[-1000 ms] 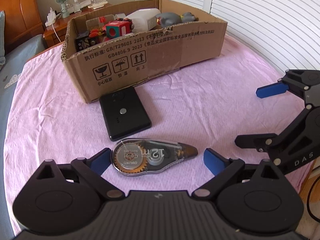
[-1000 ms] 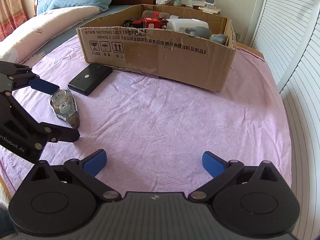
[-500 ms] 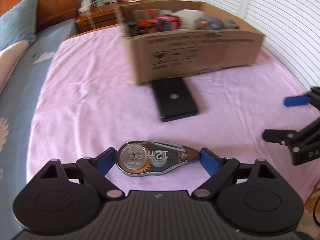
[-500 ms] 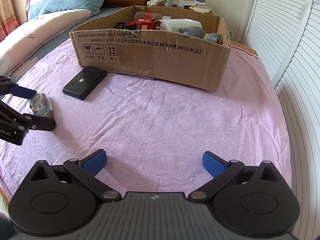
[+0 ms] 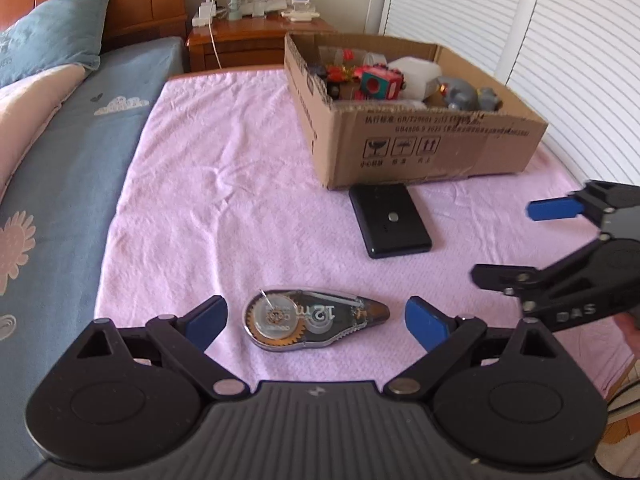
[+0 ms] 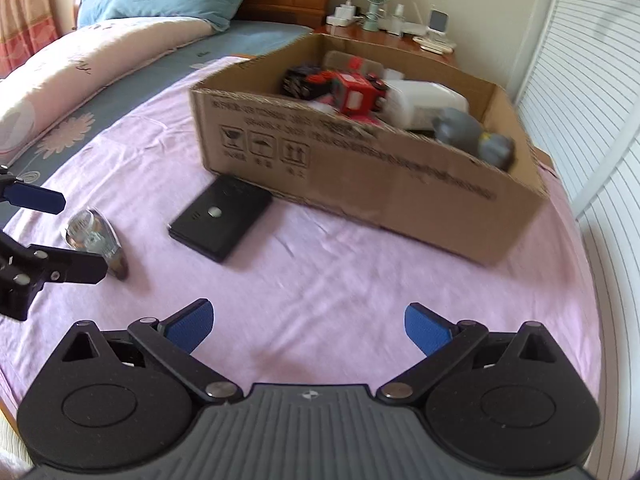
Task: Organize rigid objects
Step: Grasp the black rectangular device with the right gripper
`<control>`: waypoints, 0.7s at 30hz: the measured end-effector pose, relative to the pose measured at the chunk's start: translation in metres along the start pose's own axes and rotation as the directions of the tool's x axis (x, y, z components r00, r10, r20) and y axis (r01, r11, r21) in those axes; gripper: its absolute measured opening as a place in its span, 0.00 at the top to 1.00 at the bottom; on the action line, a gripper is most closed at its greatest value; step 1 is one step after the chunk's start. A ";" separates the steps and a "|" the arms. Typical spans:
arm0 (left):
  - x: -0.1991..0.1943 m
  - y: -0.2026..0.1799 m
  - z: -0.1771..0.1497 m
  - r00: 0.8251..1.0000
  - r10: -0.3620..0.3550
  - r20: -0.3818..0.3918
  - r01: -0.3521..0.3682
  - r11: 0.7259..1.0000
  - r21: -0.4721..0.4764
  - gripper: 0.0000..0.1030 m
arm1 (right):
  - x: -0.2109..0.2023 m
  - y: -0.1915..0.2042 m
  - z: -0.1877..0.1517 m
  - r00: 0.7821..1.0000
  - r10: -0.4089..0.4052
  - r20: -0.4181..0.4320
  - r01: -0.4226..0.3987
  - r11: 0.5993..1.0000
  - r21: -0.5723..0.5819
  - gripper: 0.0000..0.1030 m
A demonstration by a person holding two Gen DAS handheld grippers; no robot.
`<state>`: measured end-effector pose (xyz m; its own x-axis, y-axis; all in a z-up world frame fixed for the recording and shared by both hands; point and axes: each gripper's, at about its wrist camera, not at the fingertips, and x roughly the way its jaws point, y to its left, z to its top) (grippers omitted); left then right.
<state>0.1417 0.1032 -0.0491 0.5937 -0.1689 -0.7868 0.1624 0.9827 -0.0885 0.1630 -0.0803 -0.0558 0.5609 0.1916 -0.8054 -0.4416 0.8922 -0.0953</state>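
Correction tape dispenser (image 5: 316, 322) lies flat on the pink sheet (image 5: 224, 200), between the left gripper (image 5: 316, 320) pads, untouched; jaws opening wide. Black power bank (image 5: 390, 220) sits just before the cardboard box (image 5: 432, 152), which already holds several toys. Right gripper (image 6: 308, 326) wide, empty. Two items left, I'd say.

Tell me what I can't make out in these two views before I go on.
- Cardboard box floor: both views, hidden by its front wall and piled toys.
- Box lettering: right wrist view, motion-blurred.
- Correction tape tip: right wrist view, behind the left gripper finger.
- Nightstand gadgets: too small.
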 end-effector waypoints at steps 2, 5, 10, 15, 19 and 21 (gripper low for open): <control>-0.006 0.003 0.002 1.000 0.024 0.010 -0.024 0.999 0.021 0.07 | 0.006 0.007 0.008 1.000 0.013 0.006 -0.013 1.000 -0.009 0.00; -0.011 0.008 0.005 0.997 0.071 0.025 -0.072 0.996 0.048 0.07 | 0.014 0.016 0.018 0.999 0.041 0.007 -0.041 0.999 0.001 0.00; -0.012 0.023 0.008 0.995 0.097 0.025 -0.097 0.995 0.023 0.07 | 0.029 0.028 0.032 0.999 0.054 0.006 -0.054 0.997 0.046 0.00; -0.015 0.036 0.011 0.995 0.092 0.039 -0.091 0.996 -0.021 0.07 | 0.042 0.038 0.042 0.999 0.045 0.003 -0.045 0.996 0.073 0.00; -0.014 0.039 0.011 0.995 0.090 0.037 -0.088 0.995 -0.036 0.07 | 0.052 0.045 0.048 1.000 0.003 -0.001 -0.003 0.996 0.093 0.00; -0.012 0.038 0.010 0.996 0.087 0.031 -0.086 0.996 -0.037 0.07 | 0.057 0.046 0.050 1.000 -0.029 0.005 0.028 0.995 0.095 0.00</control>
<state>0.1483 0.1422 -0.0367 0.6298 -0.0849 -0.7721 0.0818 0.9957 -0.0428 0.2092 -0.0079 -0.0769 0.5769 0.1680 -0.7993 -0.3573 0.9319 -0.0620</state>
